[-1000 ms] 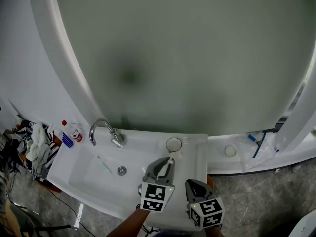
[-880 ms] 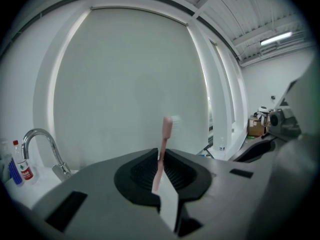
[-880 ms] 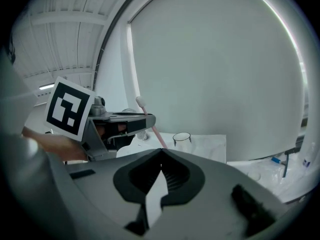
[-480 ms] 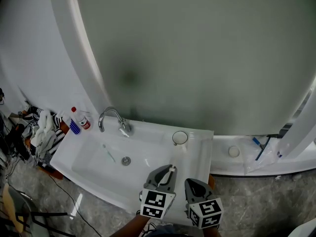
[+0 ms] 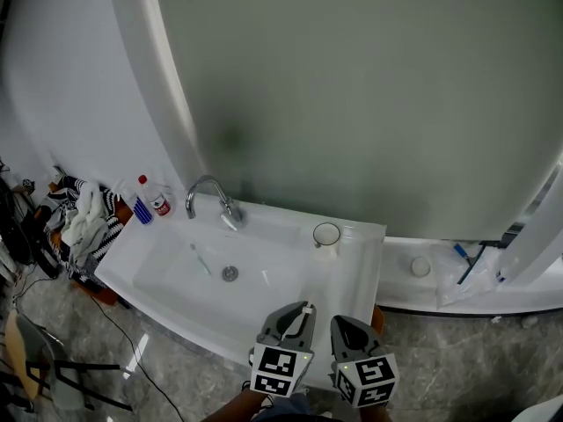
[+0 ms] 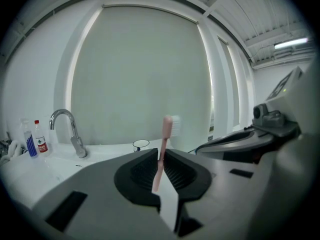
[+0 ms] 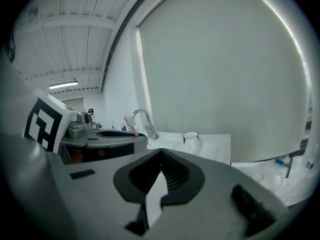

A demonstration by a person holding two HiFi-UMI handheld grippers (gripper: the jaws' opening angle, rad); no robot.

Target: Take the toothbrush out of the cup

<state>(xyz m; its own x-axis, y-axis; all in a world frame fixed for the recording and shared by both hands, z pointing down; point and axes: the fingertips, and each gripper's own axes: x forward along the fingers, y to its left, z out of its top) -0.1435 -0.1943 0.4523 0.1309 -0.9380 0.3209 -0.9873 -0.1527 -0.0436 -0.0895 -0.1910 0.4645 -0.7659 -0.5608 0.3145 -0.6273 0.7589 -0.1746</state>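
The left gripper (image 6: 160,156) is clamped low on the toothbrush (image 6: 165,129), bristles up, well apart from the cup (image 5: 326,234) at one o'clock. It looks light, stiff and probably slippery, so the handle is the place to hold. The right gripper (image 7: 160,159) is closed on nothing.

Lighting: even, diffuse, cool white, moderately bright.
Sources: ceiling strip light (image 6: 290,43) glowing at the upper right of the left gripper view; second strip light (image 7: 62,85) at the left of the right gripper view.
Backdrop: frosted panel (image 5: 352,95), dull grey-green, with one dark smudge.
Surfaces: washbasin (image 5: 352,266) with a pale sheen and soft shadow in the bowl.
Distortion: both gripper views bend like a fisheye, with black vignetted corners and a blurred near foreground.
Focus: toothbrush (image 6: 162,154) slightly soft.
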